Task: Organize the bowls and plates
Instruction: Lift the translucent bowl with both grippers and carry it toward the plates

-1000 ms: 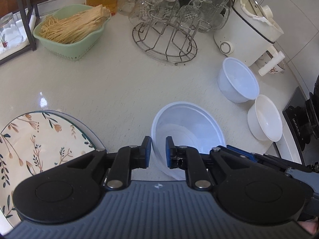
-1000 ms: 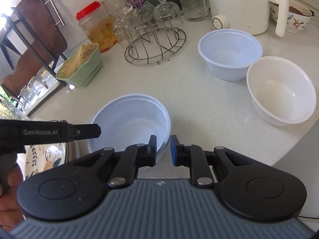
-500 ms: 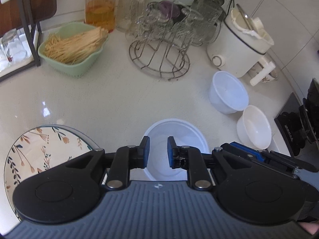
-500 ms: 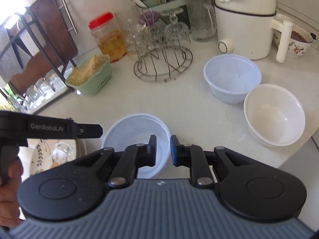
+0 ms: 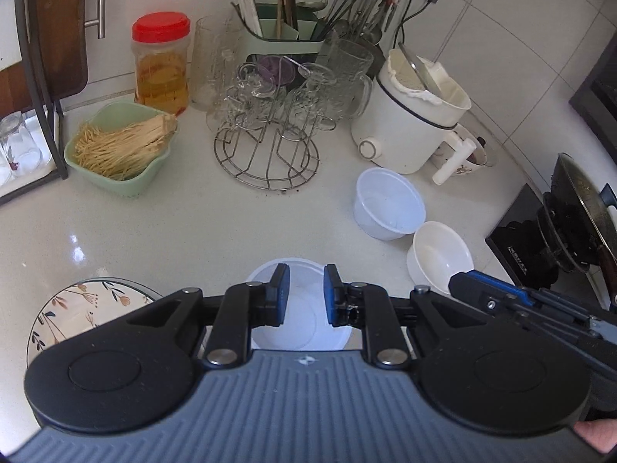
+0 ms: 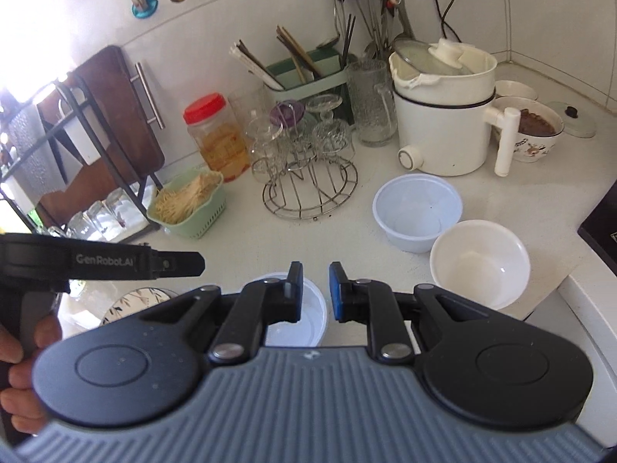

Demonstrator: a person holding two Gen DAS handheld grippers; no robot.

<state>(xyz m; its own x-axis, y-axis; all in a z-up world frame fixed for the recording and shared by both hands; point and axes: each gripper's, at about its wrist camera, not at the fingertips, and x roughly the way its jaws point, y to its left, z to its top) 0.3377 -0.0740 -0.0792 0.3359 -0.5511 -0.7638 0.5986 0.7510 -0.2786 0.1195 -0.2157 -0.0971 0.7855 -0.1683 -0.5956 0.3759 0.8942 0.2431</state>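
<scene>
- My left gripper (image 5: 305,294) hangs above the white speckled tabletop (image 5: 193,216) with its blue-padded fingers (image 5: 280,293) drawn nearly together, nothing between them
- My right gripper (image 6: 315,292) has its fingers (image 6: 295,293) in the same narrow, empty stance; in the left wrist view it reaches in from the right edge
- The translucent white plastic bowl nearest me (image 5: 300,324) sits on the tabletop below both grippers, seen through the gap between the left fingers and partly hidden by them; neither gripper touches it
- A round plate with a leaf and flower pattern (image 5: 73,308) lies to the left of that bowl, close by, its near part covered by the left gripper body
- A second translucent white plastic bowl (image 6: 418,210) stands farther back to the right, in front of a white electric cooking pot with a side handle (image 6: 443,127)
- An opaque white bowl (image 6: 480,270) stands just beside that second bowl, nearer the tabletop's right edge; I cannot tell whether their rims touch
- Behind them: a round wire rack holding upturned glasses (image 5: 266,142), a pale green basket of dry noodles (image 5: 119,150) and a red-lidded clear jar of amber liquid (image 5: 162,65)
- A person's hand (image 6: 17,378) grips the left gripper's handle at the left edge of the right wrist view
</scene>
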